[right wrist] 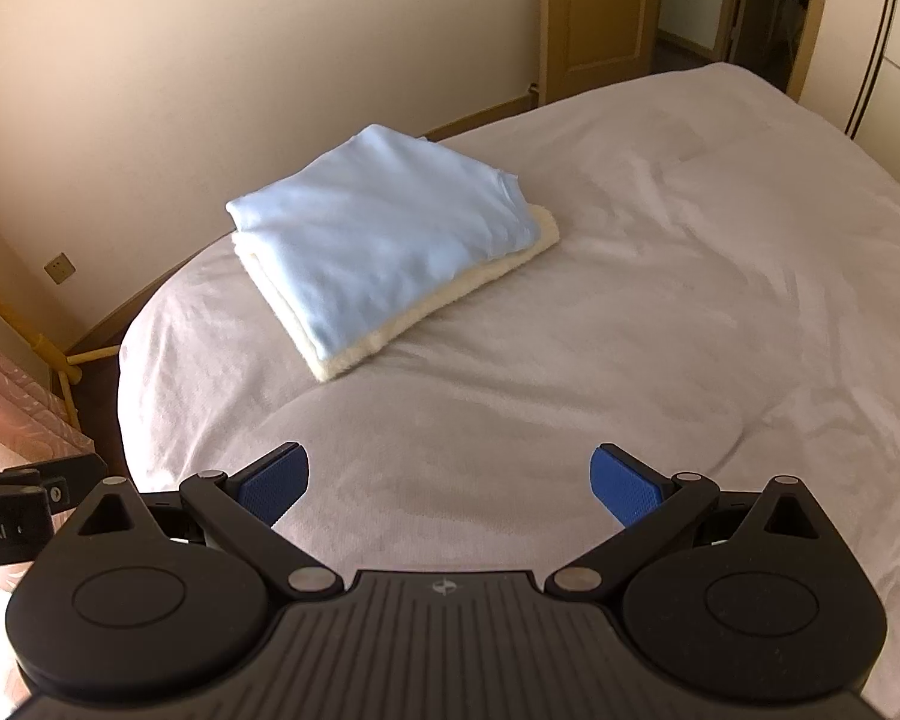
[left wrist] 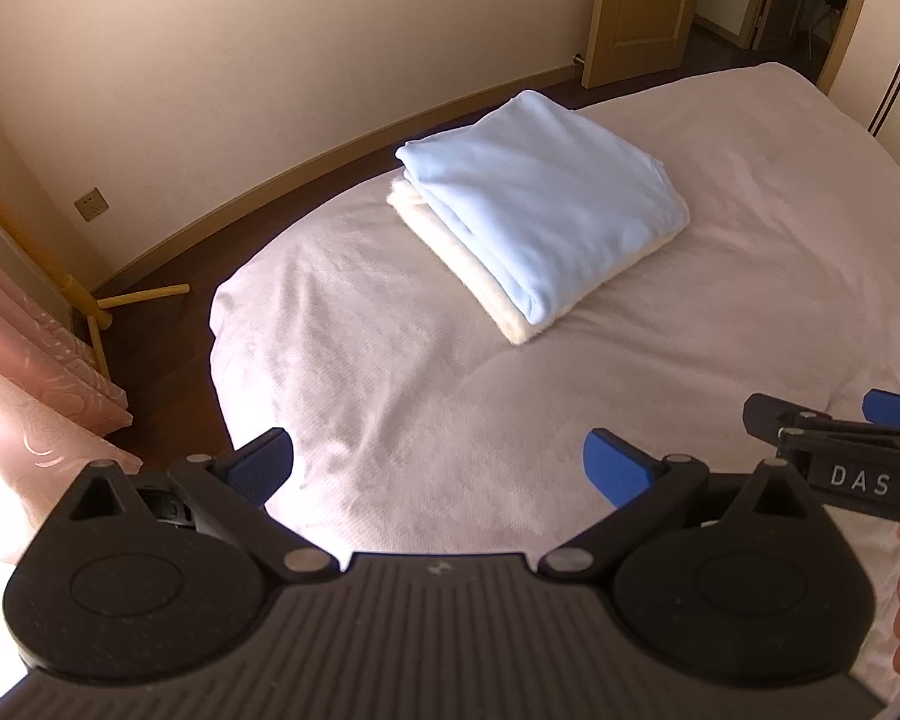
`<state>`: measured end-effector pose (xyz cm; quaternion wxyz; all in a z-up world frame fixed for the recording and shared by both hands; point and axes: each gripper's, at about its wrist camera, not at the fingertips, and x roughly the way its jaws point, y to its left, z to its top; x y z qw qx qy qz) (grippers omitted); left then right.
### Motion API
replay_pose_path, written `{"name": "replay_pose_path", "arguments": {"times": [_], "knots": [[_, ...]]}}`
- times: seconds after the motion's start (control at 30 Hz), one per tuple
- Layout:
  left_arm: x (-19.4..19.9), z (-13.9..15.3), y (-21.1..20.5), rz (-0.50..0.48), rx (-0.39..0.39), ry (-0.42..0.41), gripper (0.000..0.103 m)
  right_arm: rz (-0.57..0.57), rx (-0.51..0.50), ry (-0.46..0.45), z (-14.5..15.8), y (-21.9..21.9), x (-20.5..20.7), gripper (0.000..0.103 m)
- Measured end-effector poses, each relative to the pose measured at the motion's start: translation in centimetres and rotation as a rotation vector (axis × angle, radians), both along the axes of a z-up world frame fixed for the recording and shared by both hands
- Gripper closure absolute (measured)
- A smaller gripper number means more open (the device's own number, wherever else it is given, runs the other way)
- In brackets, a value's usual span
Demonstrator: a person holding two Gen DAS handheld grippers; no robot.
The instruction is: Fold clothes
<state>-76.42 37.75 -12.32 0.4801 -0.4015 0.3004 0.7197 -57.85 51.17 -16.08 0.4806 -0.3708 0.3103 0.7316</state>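
Two folded cloths (right wrist: pixel 384 234) stacked — long axis diagonal on bed (right wrist: pixel 690 330).

2 folded garments sit stacked on the bed (right wrist: pixel 660 312), the upper garment (right wrist: pixel 378 228) on the lower garment (right wrist: pixel 354 354), toward the bed's left edge. Well behind them stands a door (right wrist: pixel 600 12); left of the bed hangs a curtain (left wrist: pixel 36 396).

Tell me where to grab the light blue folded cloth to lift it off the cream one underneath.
Pinch the light blue cloth at its near corner, where its folded edge overhangs the cream cloth. Come in low from the near side with the open right gripper; that corner points toward it and the layers there are thick enough to catch.
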Motion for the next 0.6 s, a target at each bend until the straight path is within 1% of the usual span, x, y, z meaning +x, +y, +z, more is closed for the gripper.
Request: {"name": "replay_pose_path", "arguments": {"times": [0.3, 0.43, 0.6], "knots": [[-3.1, -1.0, 3.6, -0.021, -0.018, -0.008, 0.001, -0.012, -0.025, 0.007, -1.1, 3.6, -2.7, 0.000], [-4.6, -1.4, 5.3, -0.051, -0.035, -0.014, 0.001, -0.027, -0.032, 0.003, -1.2, 4.7, -4.3, 0.000], [-6.6, -1.4, 6.9, -0.097, -0.044, 0.002, 0.001, -0.058, -0.042, -0.004, -1.2, 5.9, -6.1, 0.000]]}}
